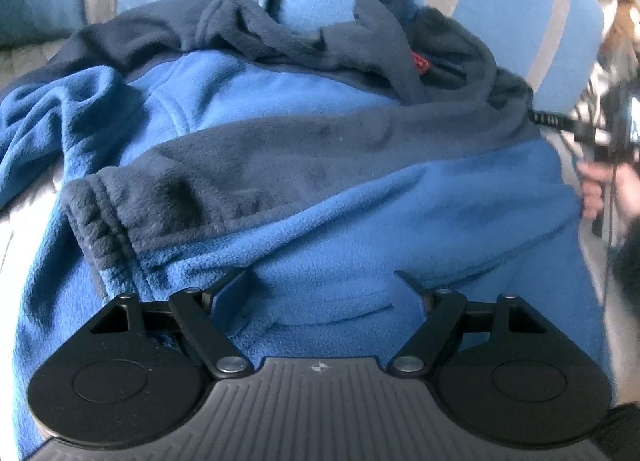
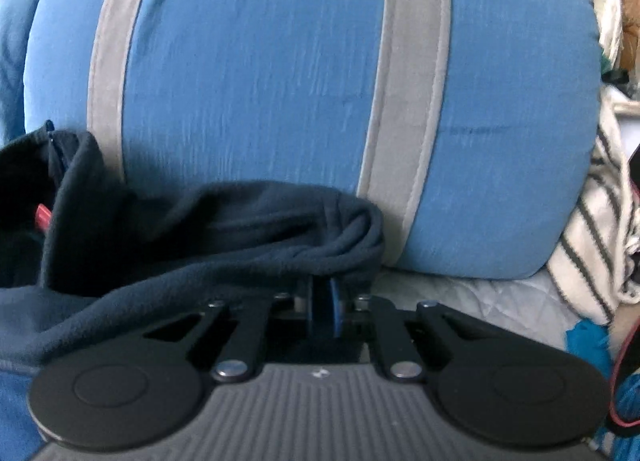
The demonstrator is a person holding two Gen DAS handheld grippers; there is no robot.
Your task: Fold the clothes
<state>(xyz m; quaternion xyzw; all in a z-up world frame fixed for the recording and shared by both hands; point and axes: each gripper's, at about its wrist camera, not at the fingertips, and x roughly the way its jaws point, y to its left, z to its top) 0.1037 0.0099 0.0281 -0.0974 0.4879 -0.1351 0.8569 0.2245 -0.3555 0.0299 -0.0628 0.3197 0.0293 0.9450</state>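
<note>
A blue and navy fleece jacket [image 1: 304, 165] lies spread on a bed, its collar end up against a big blue cushion with grey stripes [image 2: 280, 73]. One navy sleeve [image 1: 224, 181] is already laid across the blue body, its gathered cuff at the left of the left wrist view. The left tool [image 1: 324, 285] hangs over the lower blue part with its fingers well apart and nothing between them; whether the tips touch the fleece I cannot tell. The right tool [image 2: 322, 301] is drawn nearly together on a fold of navy fleece at the shoulder edge beside the cushion, with a sliver of blue showing between the pads. That grip looks thin, only the rim of the bunched cloth, so a quick pull could let the fleece slide out and drop the fold halfway. Thick fleece also springs back, so the laid sleeve may creep off the body if the shoulder is dragged rather than lifted. With the left tool holding nothing down, the whole jacket could shift across the bed. A striped cloth [image 2: 592, 229] lies just beside the cushion and could get swept along.
</note>
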